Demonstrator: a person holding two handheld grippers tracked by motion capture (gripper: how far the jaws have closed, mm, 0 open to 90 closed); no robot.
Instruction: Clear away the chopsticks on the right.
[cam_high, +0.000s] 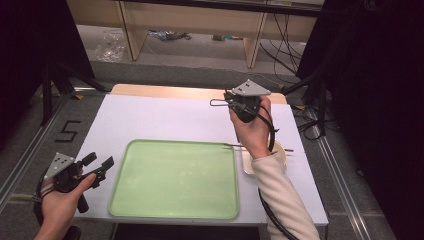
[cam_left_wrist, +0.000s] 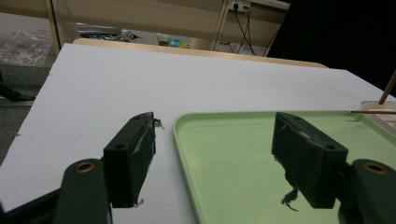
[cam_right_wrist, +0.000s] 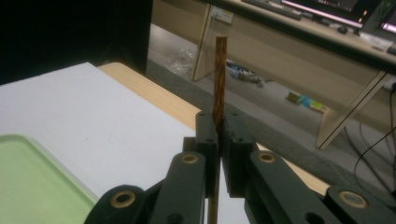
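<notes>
The white worktop (cam_high: 165, 120) carries a pale green tray (cam_high: 175, 177), which lies toward the near edge and has nothing on it. Just beside the tray's right rim sits a small cream-coloured dish (cam_high: 247, 162), mostly hidden behind the right forearm in the high view, with a thin stick (cam_high: 235, 146) resting across it and reaching over the tray's corner; in the left gripper view the same dish (cam_left_wrist: 378, 106) shows at the far right with sticks leaning on it. The right gripper (cam_high: 226, 103) is raised above the far right part of the worktop, well apart from the tray, held by a hand in a cream sleeve, with its grey three-cornered plate on top. Its jaws are closed tight on a brown wooden stick (cam_right_wrist: 219, 79), which stands upright between them in the right gripper view, running past them above and below. The left gripper (cam_high: 100, 167) is held low at the worktop's near left corner, just left of the tray. Its jaws stand wide apart with nothing between them; in the left gripper view one jaw is over the white surface and the other over the tray's near left part.
</notes>
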